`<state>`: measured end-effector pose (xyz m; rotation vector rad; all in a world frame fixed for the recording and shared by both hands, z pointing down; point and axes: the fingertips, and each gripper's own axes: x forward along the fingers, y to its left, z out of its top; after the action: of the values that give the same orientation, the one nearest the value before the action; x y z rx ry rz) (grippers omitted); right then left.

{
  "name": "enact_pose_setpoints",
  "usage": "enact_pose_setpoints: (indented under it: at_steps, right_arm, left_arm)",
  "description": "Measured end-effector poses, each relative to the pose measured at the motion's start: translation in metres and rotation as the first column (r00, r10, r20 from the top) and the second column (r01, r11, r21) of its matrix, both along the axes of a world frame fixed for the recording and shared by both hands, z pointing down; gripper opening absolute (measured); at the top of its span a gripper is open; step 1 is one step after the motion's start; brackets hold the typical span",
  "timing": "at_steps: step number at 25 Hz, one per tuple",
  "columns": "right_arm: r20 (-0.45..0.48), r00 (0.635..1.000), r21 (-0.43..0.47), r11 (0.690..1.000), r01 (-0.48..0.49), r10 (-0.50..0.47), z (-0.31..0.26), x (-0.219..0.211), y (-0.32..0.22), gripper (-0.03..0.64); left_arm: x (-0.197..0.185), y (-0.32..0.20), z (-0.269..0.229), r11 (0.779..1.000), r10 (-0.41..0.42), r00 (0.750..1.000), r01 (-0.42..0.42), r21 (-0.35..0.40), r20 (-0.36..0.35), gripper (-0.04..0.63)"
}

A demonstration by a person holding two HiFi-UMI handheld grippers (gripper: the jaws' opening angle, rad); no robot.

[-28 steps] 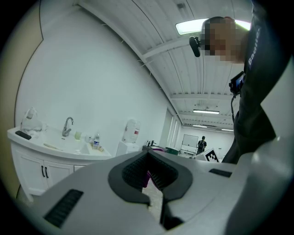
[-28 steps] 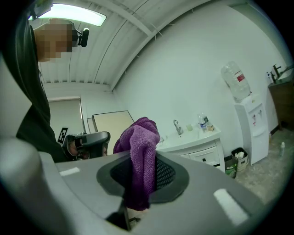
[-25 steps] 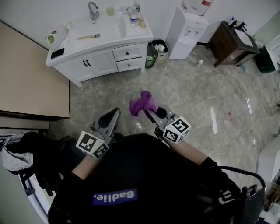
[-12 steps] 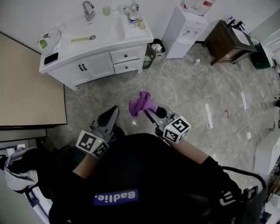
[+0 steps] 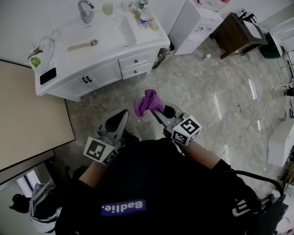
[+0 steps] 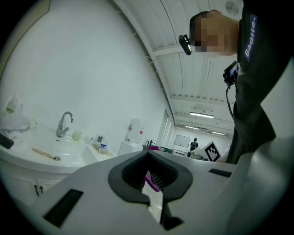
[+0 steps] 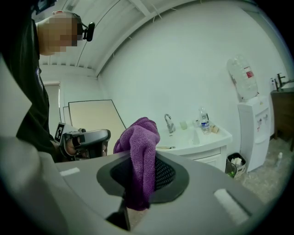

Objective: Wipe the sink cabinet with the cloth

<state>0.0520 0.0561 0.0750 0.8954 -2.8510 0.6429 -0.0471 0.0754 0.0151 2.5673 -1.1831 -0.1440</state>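
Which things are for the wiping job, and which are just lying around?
For the job:
- purple cloth, pinched in the right tongs
- white sink cabinet

Just lying about:
- water bottle
- green cup
- black phone
- water cooler
- bin

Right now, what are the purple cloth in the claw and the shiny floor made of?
The purple cloth: soft fabric, probably microfibre; tiny knit loops show and it droops in folds. The floor: polished stone or marble-look tile, can't tell which; grey veins and bright glare streaks.
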Motion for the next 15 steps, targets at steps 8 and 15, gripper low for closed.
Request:
enact_pose_setpoints:
  at_steps: [8, 15]
  right_arm:
    - [-0.021, 1.000, -0.014, 1.000, 0.022, -0.023, 0.026, -0.032, -0.059, 0.057]
    - [-0.055, 0.996, -0.068, 0.995, 0.068, -0.071, 0.116, -0.023, -0.114, 0.057]
  left_arm:
    - [-0.022, -0.060, 0.026, 0.999, -0.009, 1.000, 0.010, -0.044, 0.015, 0.005]
    - [-0.015, -0.116, 0.090, 0.996, -0.084, 0.996, 0.084, -0.018, 0.025, 0.005]
